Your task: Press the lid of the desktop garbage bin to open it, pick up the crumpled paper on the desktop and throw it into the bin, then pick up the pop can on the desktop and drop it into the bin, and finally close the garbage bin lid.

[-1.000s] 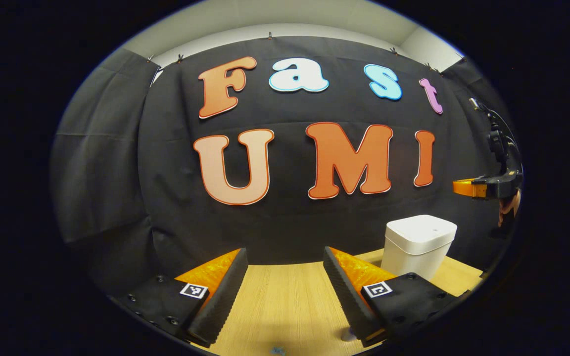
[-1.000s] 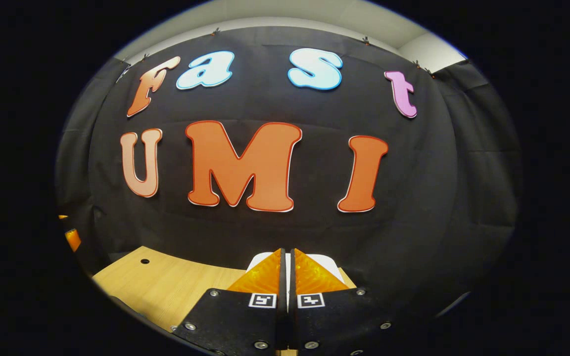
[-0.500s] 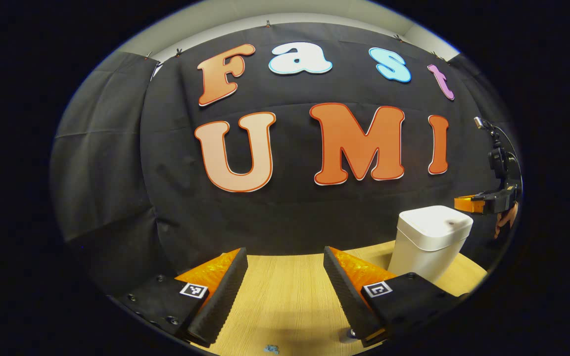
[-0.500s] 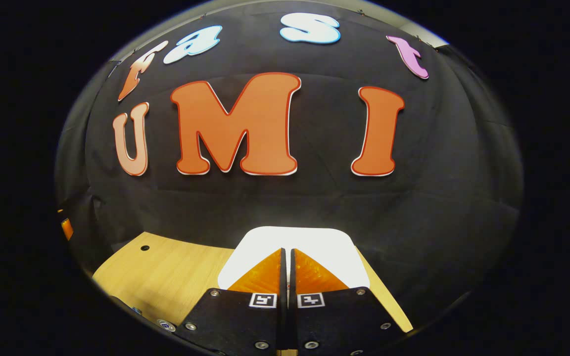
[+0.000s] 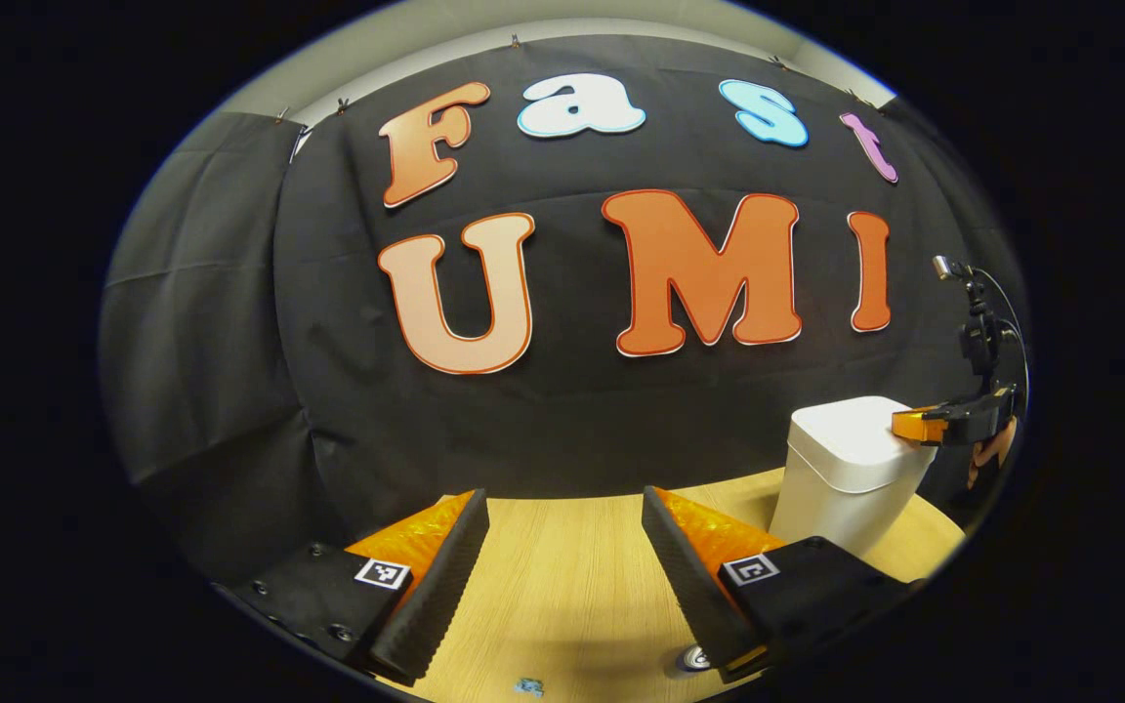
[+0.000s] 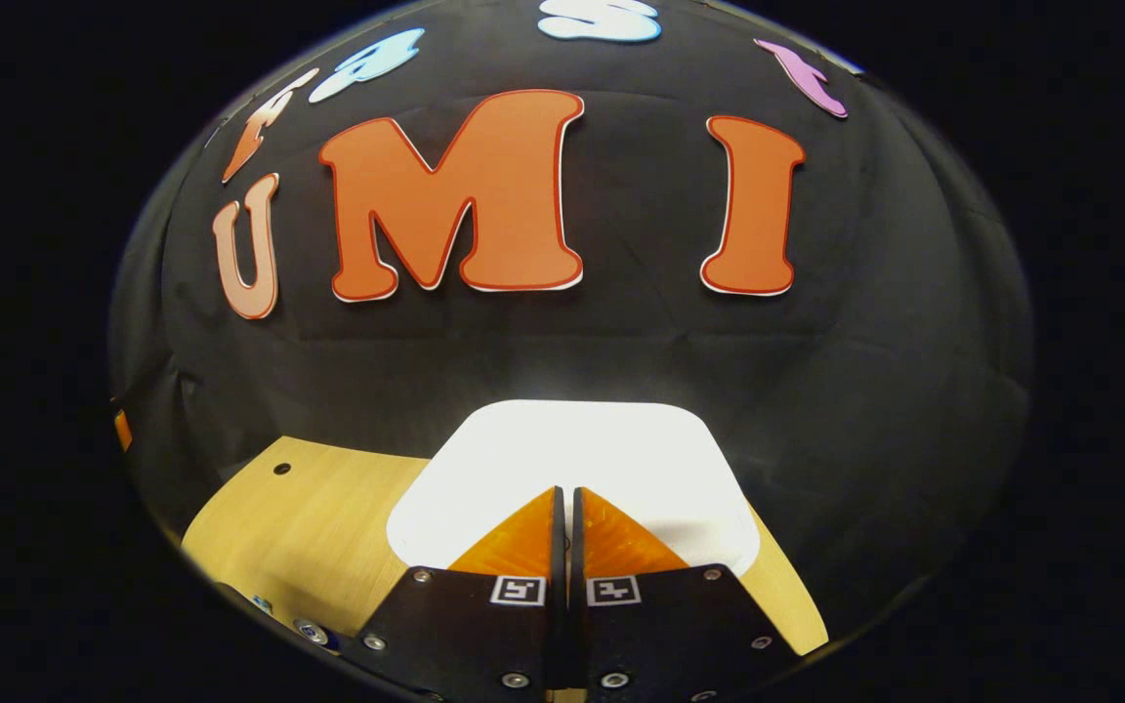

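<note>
While left tongs point(image 5: 562, 547) gape empty, right tongs point(image 6: 565, 498) closed over bin lid point(image 6: 572, 459).

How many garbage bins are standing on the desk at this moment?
1. The white garbage bin stands at the desk's right side, lid down, the right gripper over its lid. Other bins may be out of view.

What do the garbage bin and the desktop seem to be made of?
Garbage bin: probably plastic, white, smooth and matte, with rounded moulded corners on its lid. Desktop: wood or a wood-look laminate, light with fine straight grain lines; I cannot tell which.
</note>
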Tool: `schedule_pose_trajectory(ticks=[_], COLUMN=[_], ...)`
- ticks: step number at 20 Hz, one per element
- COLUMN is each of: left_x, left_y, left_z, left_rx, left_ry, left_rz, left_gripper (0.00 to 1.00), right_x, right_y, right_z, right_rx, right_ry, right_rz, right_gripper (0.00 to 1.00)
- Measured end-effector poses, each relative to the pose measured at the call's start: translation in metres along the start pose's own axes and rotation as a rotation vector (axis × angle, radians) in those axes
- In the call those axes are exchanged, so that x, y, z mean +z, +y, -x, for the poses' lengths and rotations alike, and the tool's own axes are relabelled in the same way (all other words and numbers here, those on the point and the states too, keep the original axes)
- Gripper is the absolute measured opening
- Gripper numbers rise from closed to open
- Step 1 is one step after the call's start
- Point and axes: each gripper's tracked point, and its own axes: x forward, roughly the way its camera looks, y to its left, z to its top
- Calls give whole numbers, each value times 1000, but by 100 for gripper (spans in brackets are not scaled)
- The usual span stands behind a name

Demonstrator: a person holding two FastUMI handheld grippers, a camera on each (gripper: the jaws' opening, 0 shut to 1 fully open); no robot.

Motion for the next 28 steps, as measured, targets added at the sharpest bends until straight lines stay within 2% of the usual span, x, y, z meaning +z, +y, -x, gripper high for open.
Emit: schedule_pose_trajectory(ticks=[6, 12, 14, 17, 21, 25, 28], left_x=[-2, -9, -16, -30, -36, -42, -46], left_y=[-10, -10, -4, 5, 17, 31, 41], left_z=[8, 24, 28, 29, 22, 12, 4], left_rx=[22, 68, 84, 98, 83, 49, 24], left_ry=[9, 21, 32, 51, 67, 76, 83], left_rz=[-2, -17, -9, 3, 33, 30, 35], left_gripper=[100, 100, 100, 100, 100, 100, 100], right_x=[-6, 6, 6, 19, 34, 57, 60], right_y=[2, 3, 9, 11, 19, 31, 40], right_z=[5, 15, 20, 29, 38, 55, 62], right_rx=[-7, 26, 57, 68, 61, 45, 28], right_ry=[14, -33, -27, -77, -112, -195, -201], right_rz=[-47, 29, 27, 34, 42, 75, 71], right_gripper=[1, 1, 1, 1, 1, 1, 1])
